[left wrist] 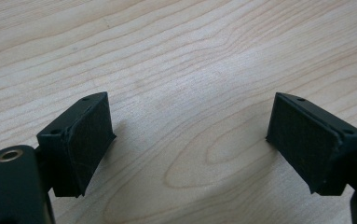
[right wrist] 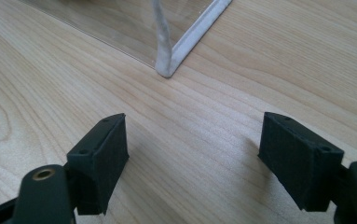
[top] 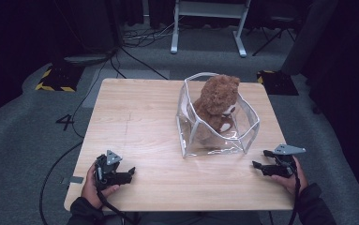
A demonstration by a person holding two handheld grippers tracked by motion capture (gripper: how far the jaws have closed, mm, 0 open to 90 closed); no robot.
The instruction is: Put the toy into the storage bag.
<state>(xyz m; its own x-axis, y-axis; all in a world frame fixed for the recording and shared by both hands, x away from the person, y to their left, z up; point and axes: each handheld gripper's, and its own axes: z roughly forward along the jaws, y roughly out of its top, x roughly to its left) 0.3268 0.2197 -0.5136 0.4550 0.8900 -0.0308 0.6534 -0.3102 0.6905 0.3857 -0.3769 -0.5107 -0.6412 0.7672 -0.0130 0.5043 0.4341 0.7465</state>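
Observation:
A brown teddy bear (top: 217,102) sits upright inside a clear plastic bag (top: 248,136) with white seams, right of the table's middle. My left gripper (top: 131,174) rests near the front left of the table, open, with bare wood between its pads (left wrist: 90,140). My right gripper (top: 258,167) lies at the front right, a short way in front of the bag's near right corner (right wrist: 167,70). It is open too, nothing between its pads (right wrist: 104,161).
The light wooden table (top: 135,122) stands on grey carpet. Cables (top: 135,51) run over the floor behind it, beside a white desk frame (top: 207,28) and yellow-black marked bases (top: 55,77).

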